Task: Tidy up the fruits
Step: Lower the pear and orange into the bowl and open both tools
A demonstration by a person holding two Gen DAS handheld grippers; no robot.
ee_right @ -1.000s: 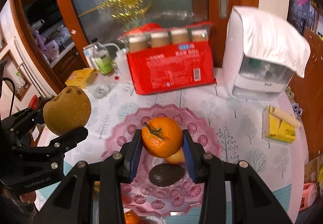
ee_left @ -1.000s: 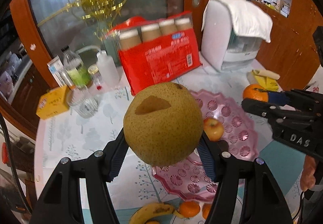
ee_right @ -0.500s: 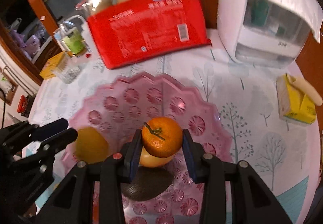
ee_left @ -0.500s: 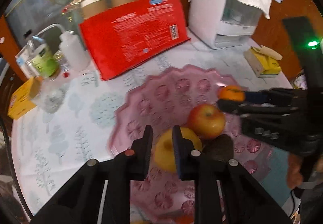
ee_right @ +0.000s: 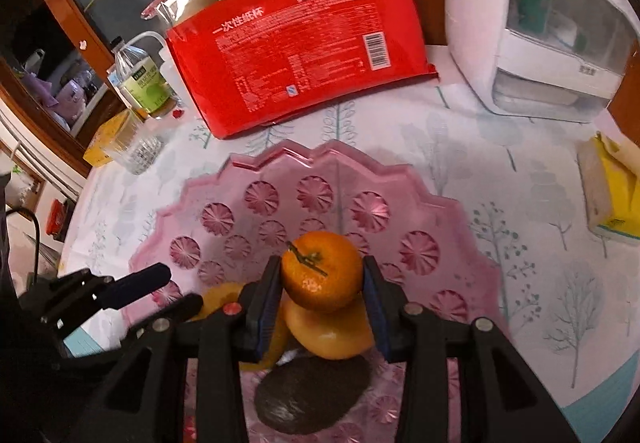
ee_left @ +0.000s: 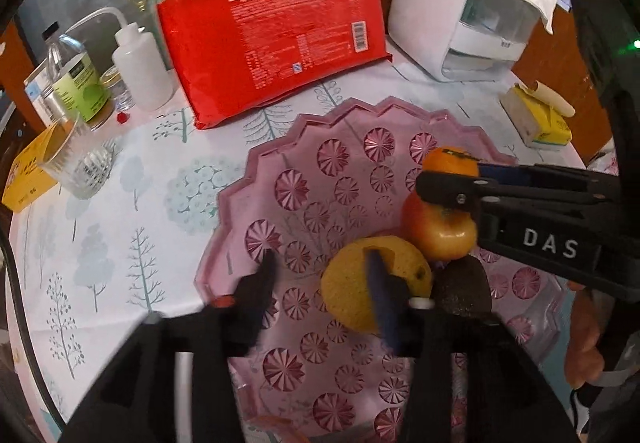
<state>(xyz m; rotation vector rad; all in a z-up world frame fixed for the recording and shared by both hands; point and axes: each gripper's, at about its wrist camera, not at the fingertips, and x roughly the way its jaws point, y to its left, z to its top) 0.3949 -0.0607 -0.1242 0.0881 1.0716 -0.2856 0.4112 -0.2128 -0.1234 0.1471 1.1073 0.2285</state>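
Observation:
A pink cut-glass plate (ee_left: 240, 203) holds a yellow pear (ee_left: 352, 303), a red-yellow apple (ee_left: 436, 239) and a dark avocado (ee_left: 460, 291). My left gripper (ee_left: 324, 275) hangs low over the plate with its jaws opening. The pear lies free behind its right finger and nothing is pinched. From the right comes my right gripper (ee_left: 444, 179), shut on an orange (ee_left: 448, 161). In the right wrist view the orange (ee_right: 320, 275) sits between the pads just above the apple (ee_right: 328, 335). The avocado (ee_right: 312, 399) lies nearer, and my left gripper (ee_right: 168, 291) is at the left.
A red pack of paper cups (ee_left: 272, 35) leans behind the plate, with a white appliance under a cloth (ee_left: 460, 3) to its right. A yellow tissue pack (ee_left: 540, 119) lies at the right. At the left stand a squeeze bottle (ee_left: 140, 71), a glass (ee_left: 76, 167) and a green-labelled bottle (ee_left: 80, 87).
Both grippers sank toward the plate. The left one let the pear go onto the plate, closed its jaws, and now spreads them. The right one still grips the orange, now over the apple.

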